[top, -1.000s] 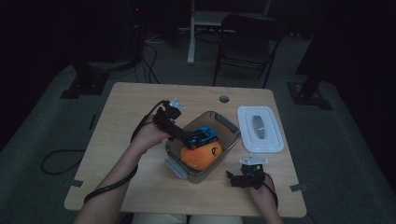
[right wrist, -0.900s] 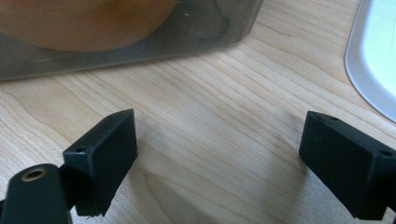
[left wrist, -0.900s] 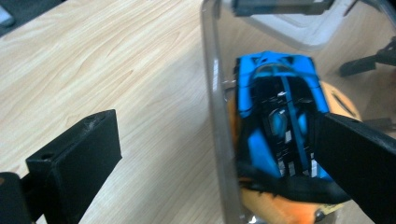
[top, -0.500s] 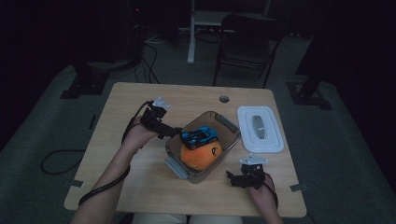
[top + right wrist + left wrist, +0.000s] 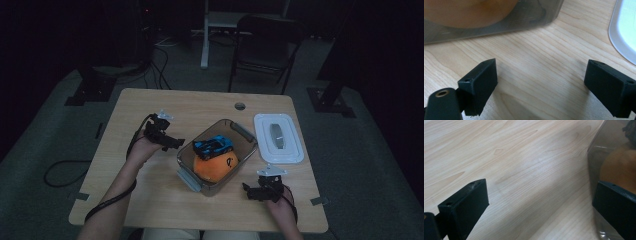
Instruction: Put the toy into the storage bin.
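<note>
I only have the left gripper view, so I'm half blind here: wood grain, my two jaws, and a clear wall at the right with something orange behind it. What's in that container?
Observer: An orange ball with a blue toy car resting on top of it, inside the clear container.
Operator: Does it have a lid on?
Observer: No, the white lid lies flat on the table, right of the container.
Operator: Where's the right gripper?
Observer: The right gripper is open, low over the table near the container's near-right corner.
</note>
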Motion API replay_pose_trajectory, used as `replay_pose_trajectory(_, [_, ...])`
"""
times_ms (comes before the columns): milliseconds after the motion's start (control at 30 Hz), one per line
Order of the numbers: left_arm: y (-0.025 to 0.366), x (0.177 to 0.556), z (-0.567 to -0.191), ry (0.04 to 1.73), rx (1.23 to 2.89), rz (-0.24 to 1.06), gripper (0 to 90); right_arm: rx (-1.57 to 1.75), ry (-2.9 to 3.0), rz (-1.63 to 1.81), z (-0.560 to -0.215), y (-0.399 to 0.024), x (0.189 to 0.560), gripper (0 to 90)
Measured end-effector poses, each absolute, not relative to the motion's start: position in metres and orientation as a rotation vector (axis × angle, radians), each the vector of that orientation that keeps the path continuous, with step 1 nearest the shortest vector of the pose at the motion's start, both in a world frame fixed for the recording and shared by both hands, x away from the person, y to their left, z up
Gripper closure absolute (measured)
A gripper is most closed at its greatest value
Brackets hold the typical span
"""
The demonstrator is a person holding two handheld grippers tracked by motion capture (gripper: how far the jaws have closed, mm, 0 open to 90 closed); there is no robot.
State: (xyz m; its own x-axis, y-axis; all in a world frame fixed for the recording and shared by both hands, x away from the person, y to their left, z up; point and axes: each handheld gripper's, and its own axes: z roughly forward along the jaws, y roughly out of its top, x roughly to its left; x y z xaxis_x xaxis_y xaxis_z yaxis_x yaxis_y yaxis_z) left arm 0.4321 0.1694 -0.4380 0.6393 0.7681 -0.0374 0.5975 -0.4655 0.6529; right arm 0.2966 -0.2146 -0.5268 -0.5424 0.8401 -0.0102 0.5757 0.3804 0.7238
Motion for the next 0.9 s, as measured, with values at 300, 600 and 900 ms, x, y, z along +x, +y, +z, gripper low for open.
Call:
replay_pose_trajectory(300, [0.168, 0.44, -0.47, 1.101, 2.232, 0.335, 1.3, 1.23, 2.242, 0.971, -0.522, -0.21, 0.307, 11.1])
replay_pose_trajectory(600, [0.155, 0.439, -0.484, 1.046, 2.216, 0.32, 1.3, 1.284, 2.143, 0.944, -0.515, -0.207, 0.317, 11.1])
replay_pose_trajectory(900, [0.152, 0.43, -0.486, 1.024, 2.21, 0.297, 1.4, 1.28, 2.107, 0.958, -0.507, -0.203, 0.324, 11.2])
